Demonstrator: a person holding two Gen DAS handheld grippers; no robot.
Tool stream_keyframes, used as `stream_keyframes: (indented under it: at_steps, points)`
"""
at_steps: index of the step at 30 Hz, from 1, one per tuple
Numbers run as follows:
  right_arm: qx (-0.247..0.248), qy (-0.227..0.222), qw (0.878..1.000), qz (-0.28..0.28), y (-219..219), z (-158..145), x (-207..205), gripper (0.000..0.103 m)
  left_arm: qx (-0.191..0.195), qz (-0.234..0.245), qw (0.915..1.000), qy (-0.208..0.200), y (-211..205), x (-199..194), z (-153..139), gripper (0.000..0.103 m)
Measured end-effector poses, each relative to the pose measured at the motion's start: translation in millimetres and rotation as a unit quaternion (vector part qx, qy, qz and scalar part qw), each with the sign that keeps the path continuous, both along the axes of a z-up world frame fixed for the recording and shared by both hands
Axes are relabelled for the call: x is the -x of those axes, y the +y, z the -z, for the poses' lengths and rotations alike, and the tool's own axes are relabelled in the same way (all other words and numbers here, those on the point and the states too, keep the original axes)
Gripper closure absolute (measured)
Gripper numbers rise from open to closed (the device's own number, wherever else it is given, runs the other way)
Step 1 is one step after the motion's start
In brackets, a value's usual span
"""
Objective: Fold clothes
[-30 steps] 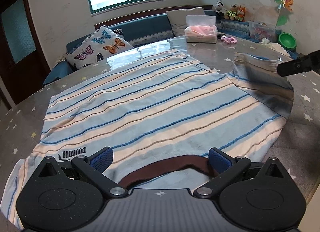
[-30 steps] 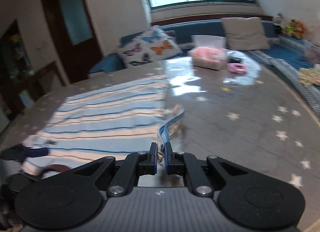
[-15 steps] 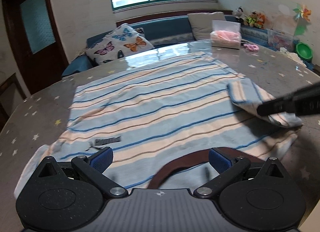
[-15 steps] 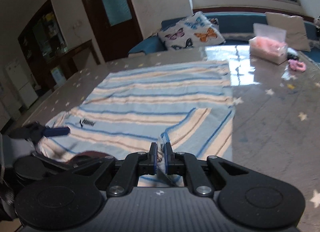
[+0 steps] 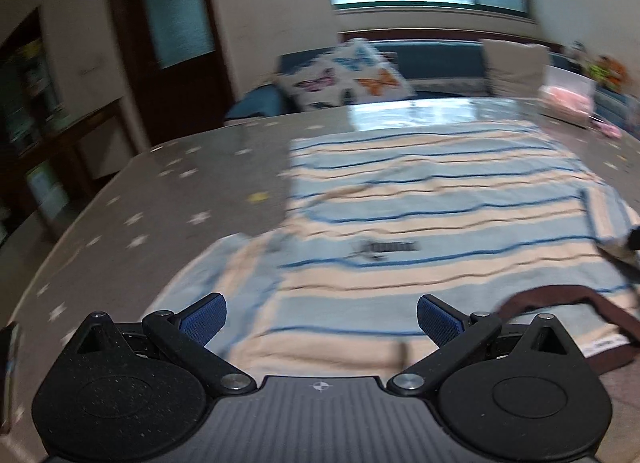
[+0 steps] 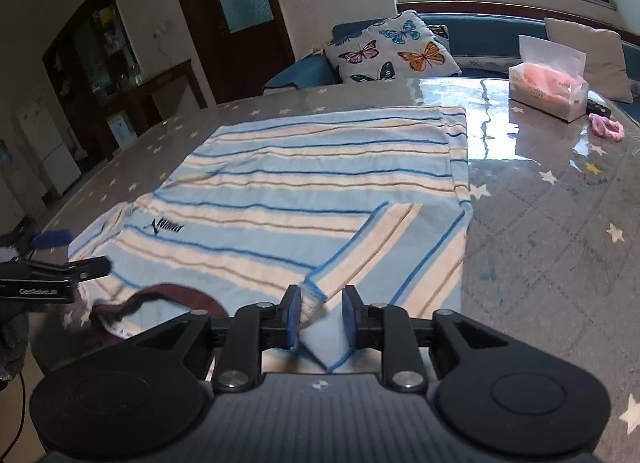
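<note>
Jaws of the right hand-held gripper (image 6: 319, 317) have just parted narrowly around the sleeve (image 6: 376, 255).

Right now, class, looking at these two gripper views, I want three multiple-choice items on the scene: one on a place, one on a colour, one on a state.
1. The tissue box sits:
A on the table, beyond the shirt
B on the shirt
C on the sofa

2. The collar of the striped shirt is:
A green
B dark brown
C pink

3. The sleeve on the right gripper's side lies:
A spread out
B folded onto the body
C rolled up

Answers: 1 A, it stands on the glossy tabletop; 2 B, a brown band; 3 B, its stripes run slantwise over the body's.
</note>
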State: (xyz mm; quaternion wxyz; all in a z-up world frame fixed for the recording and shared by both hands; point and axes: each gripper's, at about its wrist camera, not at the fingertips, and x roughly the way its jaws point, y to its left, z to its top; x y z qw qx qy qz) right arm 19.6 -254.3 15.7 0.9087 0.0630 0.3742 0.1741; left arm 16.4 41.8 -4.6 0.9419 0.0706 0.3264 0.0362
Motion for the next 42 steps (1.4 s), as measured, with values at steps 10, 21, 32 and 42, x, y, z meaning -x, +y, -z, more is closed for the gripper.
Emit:
stream_keyframes:
  at_steps: [10,21,32,42]
  points:
    - [0.031,0.006,0.999,-0.004,10,11,-16,0.077,0.049,-0.119,0.9917,-0.006,78,11,-5,0.004]
    - [0.041,0.008,0.999,-0.002,16,12,-18,0.075,0.115,-0.145,0.9822,0.033,113,-3,12,0.052]
    - [0.059,-0.001,0.997,-0.039,38,4,-17,0.069,0.112,-0.133,0.9847,0.011,119,-7,8,0.099]
    - [0.068,-0.013,0.988,-0.141,108,0,-25,0.066,0.113,-0.129,0.9852,0.003,124,-4,5,0.099]
